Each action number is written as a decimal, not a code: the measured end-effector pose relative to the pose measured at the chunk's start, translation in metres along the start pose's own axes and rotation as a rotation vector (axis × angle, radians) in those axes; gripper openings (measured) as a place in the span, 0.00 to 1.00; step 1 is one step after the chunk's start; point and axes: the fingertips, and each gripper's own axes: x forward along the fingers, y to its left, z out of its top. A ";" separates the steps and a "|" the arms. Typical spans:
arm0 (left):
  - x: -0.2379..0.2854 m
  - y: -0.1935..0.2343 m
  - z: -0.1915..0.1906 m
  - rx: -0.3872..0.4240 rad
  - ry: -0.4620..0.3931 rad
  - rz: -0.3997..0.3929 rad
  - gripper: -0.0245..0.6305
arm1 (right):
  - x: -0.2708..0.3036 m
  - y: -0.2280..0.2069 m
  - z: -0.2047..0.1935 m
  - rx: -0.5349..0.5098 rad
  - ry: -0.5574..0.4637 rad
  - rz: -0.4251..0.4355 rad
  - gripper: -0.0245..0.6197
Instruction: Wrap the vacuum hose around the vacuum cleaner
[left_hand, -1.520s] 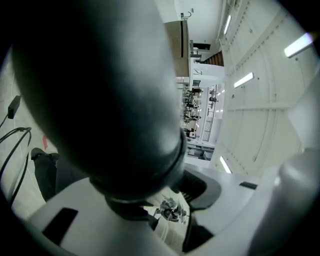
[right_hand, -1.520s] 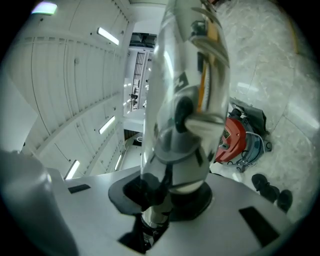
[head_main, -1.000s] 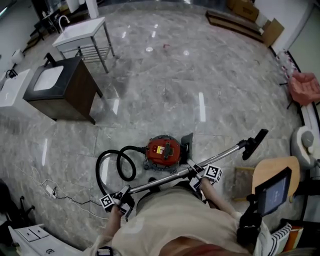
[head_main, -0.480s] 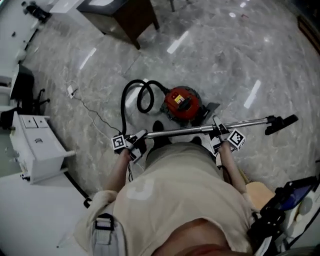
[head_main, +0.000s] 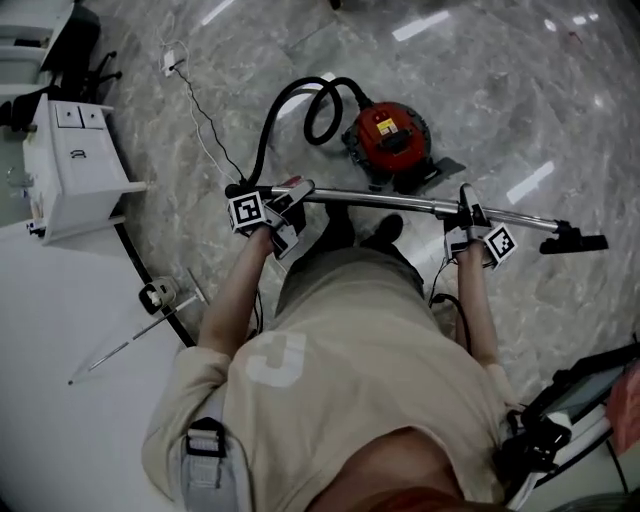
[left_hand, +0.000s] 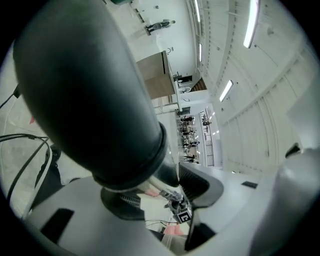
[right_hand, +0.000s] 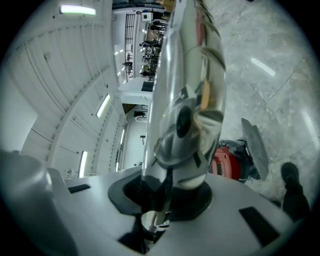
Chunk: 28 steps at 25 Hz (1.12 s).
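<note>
Plainly, the black ribbed vacuum hose (head_main: 265, 140) is not yet wound on anything: it leaves the red round vacuum cleaner (head_main: 390, 140), curls in one loose loop on the grey marble floor (head_main: 520, 90) just beside the machine, then rises to the thick black handle cuff (left_hand: 90, 90). From that cuff a chrome metal wand tube (head_main: 380, 200) runs level across the person's front to a black floor nozzle (head_main: 575, 242) at the far right. The left hand-held gripper (head_main: 285, 205) has the cuff between its jaws, which have just been opening. The pads look to touch it on both sides, so I judge the grip loosened, not let go. The right hand-held gripper (head_main: 468, 215) is clamped narrow on the wand tube, well along towards the nozzle. The cleaner stands on the floor ahead of the person, near the wand but apart from it. By my reading the wrapping itself is all left to do: no turn of hose lies round the body, and the lifted wand is only preparation.
</note>
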 end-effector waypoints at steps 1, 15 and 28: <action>-0.004 -0.003 -0.007 0.011 0.013 -0.018 0.33 | 0.000 -0.002 -0.001 0.006 0.000 -0.005 0.16; -0.134 0.089 -0.099 0.221 0.561 0.087 0.34 | -0.036 0.037 0.030 -0.245 -0.121 -0.143 0.12; -0.208 0.142 -0.065 0.360 0.538 0.189 0.34 | -0.066 0.097 -0.018 -0.588 0.039 -0.142 0.12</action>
